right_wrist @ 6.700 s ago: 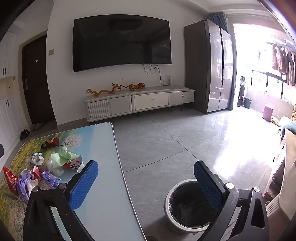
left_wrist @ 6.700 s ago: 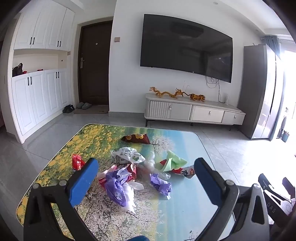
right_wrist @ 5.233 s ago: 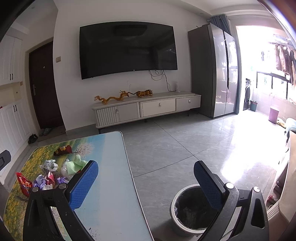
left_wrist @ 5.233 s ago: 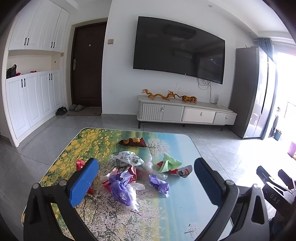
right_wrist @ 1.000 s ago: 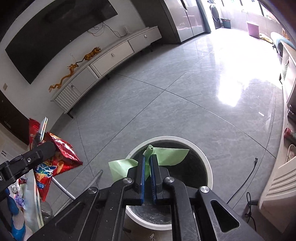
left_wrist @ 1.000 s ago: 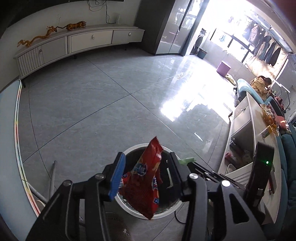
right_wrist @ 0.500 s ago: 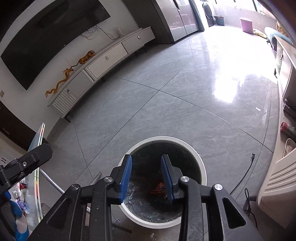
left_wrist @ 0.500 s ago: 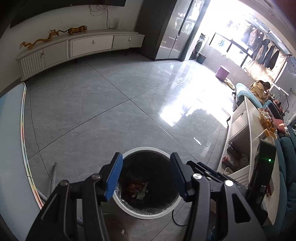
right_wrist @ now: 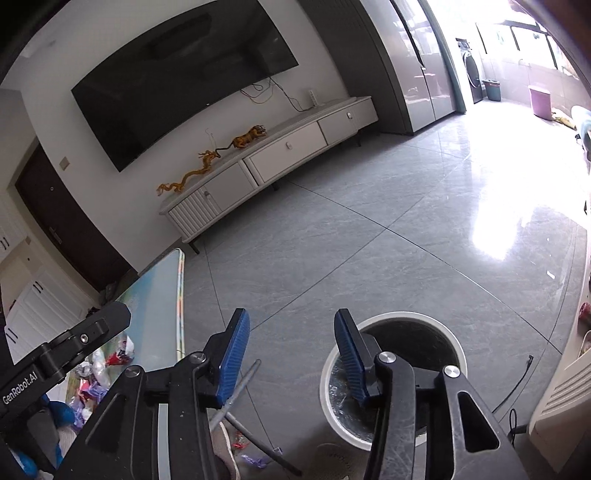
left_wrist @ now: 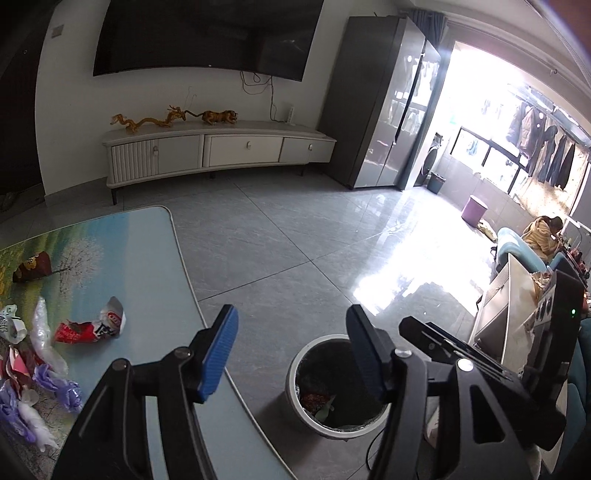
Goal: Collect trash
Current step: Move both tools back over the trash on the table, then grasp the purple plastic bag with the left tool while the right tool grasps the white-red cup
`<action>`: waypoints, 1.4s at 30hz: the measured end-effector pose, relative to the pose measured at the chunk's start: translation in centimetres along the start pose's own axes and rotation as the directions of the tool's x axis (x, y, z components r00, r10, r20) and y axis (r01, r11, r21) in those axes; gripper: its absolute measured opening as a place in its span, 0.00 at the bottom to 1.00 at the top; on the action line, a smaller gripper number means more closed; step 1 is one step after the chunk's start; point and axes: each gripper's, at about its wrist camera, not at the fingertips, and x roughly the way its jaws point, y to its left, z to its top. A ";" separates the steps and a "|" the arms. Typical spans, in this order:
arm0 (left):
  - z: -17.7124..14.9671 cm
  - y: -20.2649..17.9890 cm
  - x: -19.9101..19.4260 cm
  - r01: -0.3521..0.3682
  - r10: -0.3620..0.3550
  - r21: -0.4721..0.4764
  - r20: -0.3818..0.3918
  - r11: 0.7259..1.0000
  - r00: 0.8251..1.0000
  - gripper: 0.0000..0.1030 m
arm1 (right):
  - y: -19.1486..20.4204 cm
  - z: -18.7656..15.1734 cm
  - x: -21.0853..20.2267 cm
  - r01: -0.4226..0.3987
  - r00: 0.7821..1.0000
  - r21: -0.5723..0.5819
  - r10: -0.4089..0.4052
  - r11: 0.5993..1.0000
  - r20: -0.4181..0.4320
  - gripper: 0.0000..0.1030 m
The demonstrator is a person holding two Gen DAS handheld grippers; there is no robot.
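**Both grippers empty over the bin**

While your left gripper (left_wrist: 291,354) hangs with its blue pads spread and nothing between them, your right gripper (right_wrist: 291,354) matches it; both have just been opening. Just below them on the grey floor stands the white-rimmed trash bin (left_wrist: 295,402), a red wrapper (left_wrist: 314,398) and a green scrap lying inside. To your left, the printed table (left_wrist: 147,266) bears the remaining trash: a red-and-white packet (left_wrist: 92,326), purple wrappers (left_wrist: 59,387), clear plastic. Farther off sits the white TV cabinet (left_wrist: 221,147) under the wall television (left_wrist: 203,33).
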 end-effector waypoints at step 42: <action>-12.3 29.1 -12.2 -0.266 0.246 -0.467 -0.105 0.843 0.964 0.58 | 22.0 -5.5 8.1 -0.214 0.966 -0.286 0.160 0.934 -0.201 0.55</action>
